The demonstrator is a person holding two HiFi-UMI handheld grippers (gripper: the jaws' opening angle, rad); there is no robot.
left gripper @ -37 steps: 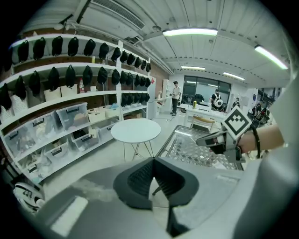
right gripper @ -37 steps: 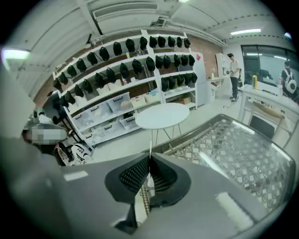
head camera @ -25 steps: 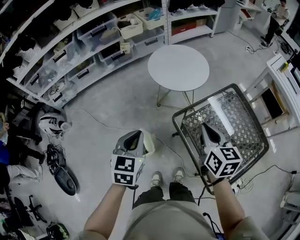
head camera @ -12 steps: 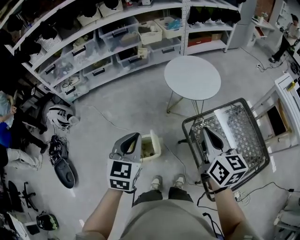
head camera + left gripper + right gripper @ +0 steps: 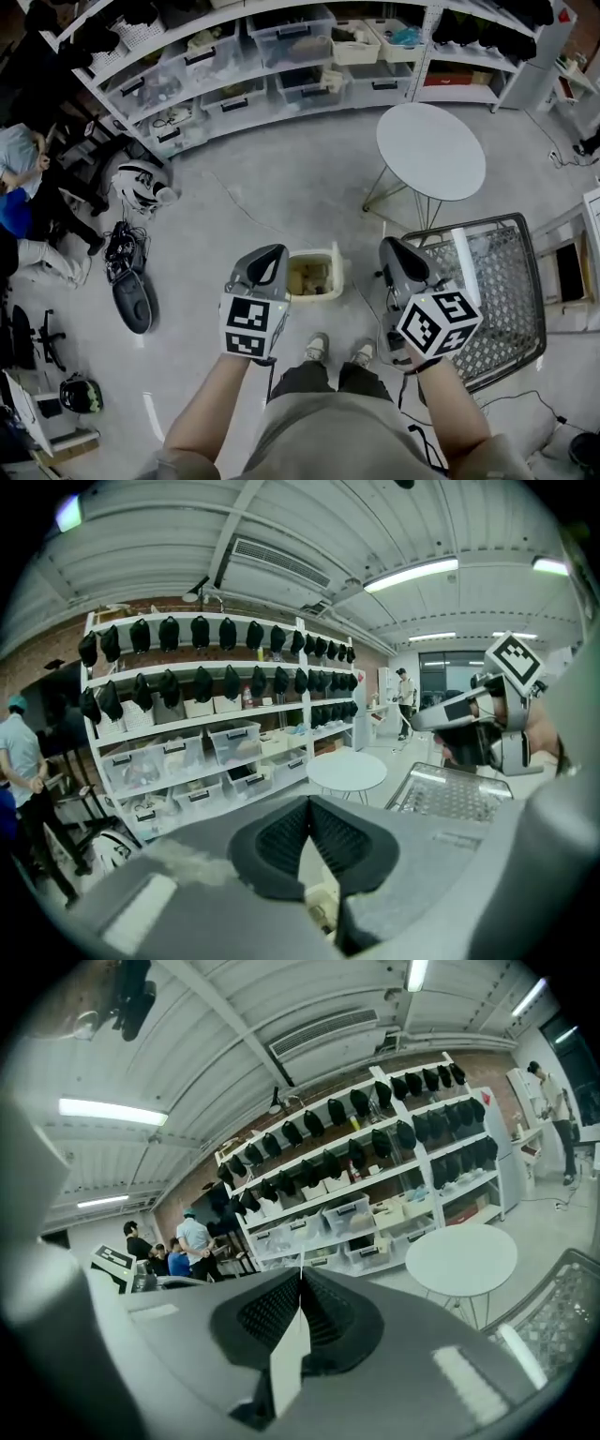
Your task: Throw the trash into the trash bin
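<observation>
The right gripper [image 5: 392, 251] has swung off the mesh cart [image 5: 506, 281] toward the trash bin [image 5: 313, 251] (mostly hidden 1 second ago, now in plain view).

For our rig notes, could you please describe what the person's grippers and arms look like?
Both the left gripper and right gripper have grey tapered shells, black ribbed fingers and a cube of black-and-white square markers. The sleeves are short and greyish.
</observation>
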